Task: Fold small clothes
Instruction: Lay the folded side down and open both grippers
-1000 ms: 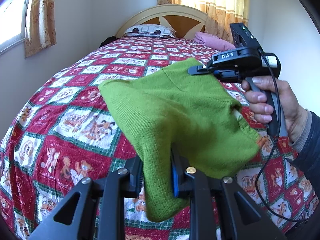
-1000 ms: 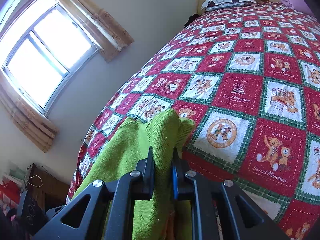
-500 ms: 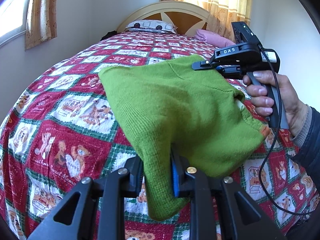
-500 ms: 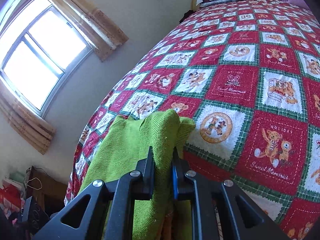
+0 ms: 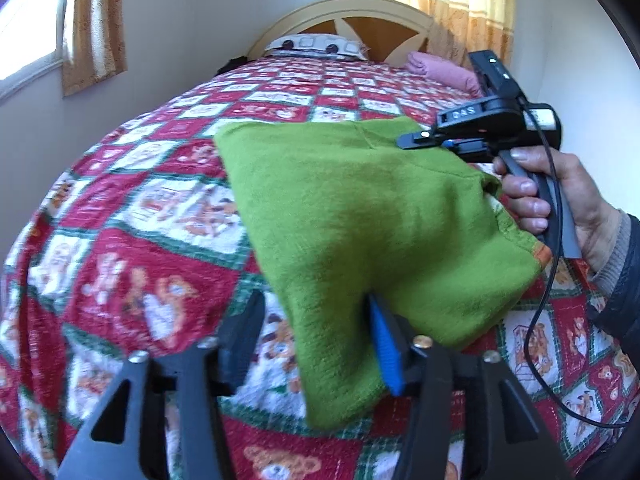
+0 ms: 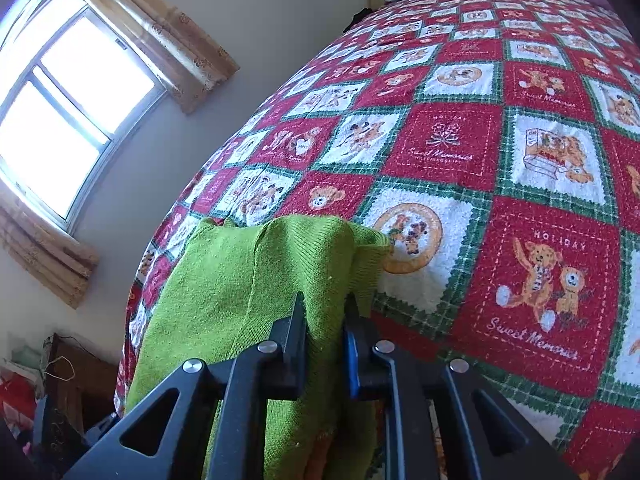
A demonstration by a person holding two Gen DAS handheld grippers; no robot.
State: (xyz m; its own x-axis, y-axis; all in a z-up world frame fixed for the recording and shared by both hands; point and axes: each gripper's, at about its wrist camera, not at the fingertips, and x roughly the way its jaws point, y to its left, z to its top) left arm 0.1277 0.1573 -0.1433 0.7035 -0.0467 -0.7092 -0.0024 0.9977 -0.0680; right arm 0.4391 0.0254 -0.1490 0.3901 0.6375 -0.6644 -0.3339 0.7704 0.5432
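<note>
A bed (image 5: 132, 184) covered in a red, white and green teddy-bear quilt (image 6: 500, 152) is filling both views, its curved headboard (image 5: 360, 12) standing at the far end under a curtained window, with a patterned pillow (image 5: 316, 44) and a folded pink cloth (image 5: 440, 70) lying at that end. A green knit garment (image 5: 360, 208) is hanging just above the quilt near the bed's foot edge, stretched between the two tools. The left tool (image 5: 316, 344) has just been opening: its jaws are standing apart, the left one clear of the cloth while a hanging fold of the garment is resting against the blue pad of the other. The right tool (image 6: 324, 320), gripped by a person's hand (image 5: 560, 200), is clamped on a bunched upper edge of the garment, though its jaws have just been easing slightly wider with the knit between them.
</note>
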